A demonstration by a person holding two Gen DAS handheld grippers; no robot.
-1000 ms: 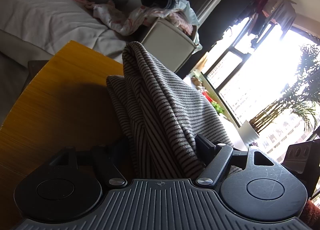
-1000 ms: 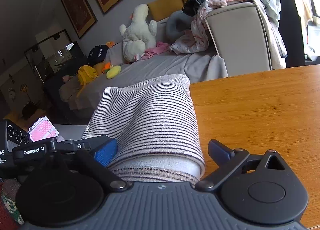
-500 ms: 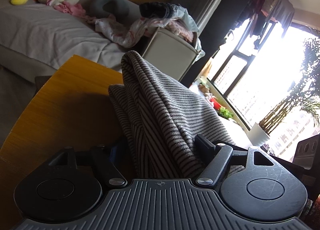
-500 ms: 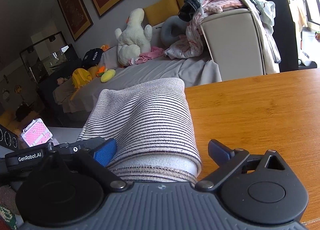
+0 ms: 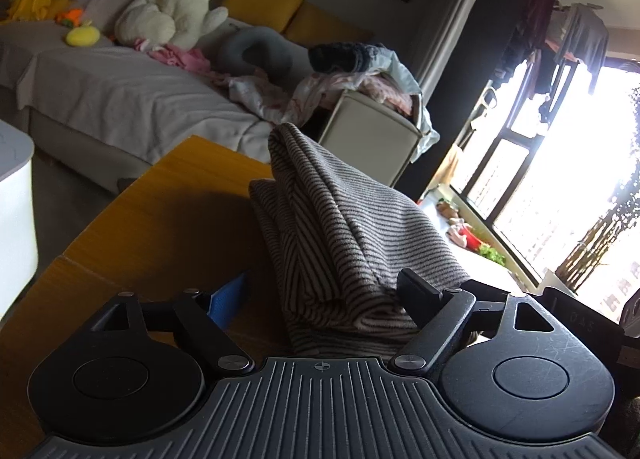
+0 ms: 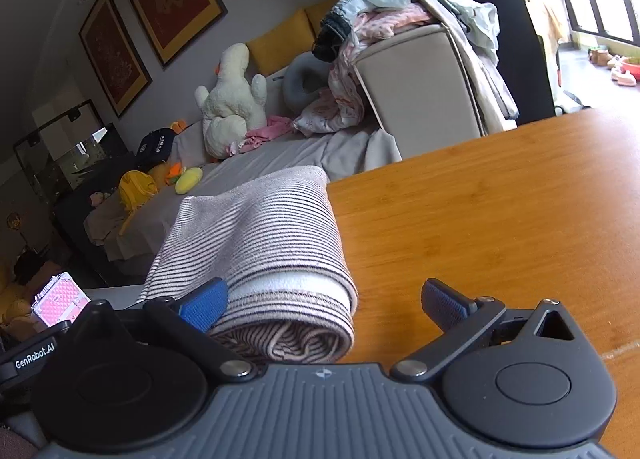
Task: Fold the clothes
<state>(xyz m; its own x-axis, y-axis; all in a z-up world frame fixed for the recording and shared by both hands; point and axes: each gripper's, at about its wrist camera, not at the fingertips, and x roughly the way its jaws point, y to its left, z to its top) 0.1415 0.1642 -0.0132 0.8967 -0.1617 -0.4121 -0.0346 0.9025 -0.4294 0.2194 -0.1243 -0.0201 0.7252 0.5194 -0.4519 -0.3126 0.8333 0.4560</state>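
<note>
Lighting: blown-out window (image 5: 580, 163) glare right of left tool, table (image 5: 168, 211) shadowed ahead; right view evenly lit; fisheye edges curved.

Right wrist view. The right gripper (image 6: 322, 305) is pointing across the wooden table (image 6: 500, 211), jaws standing wide apart. A folded striped garment (image 6: 260, 251) is lying on the table's left part, its rolled end facing the camera. The left blue pad (image 6: 204, 305) is sitting against the garment's near left edge; the right blue pad (image 6: 442, 303) is standing clear of it, bare table showing between them. Part of the garment is hanging past the table's left edge. Behind, a grey-covered sofa (image 6: 280, 155) is carrying a white plush duck (image 6: 232, 99) and yellow cushions (image 6: 280, 45). A heap of clothes (image 6: 400, 15) is spilling over a beige armchair (image 6: 416, 91).
</note>
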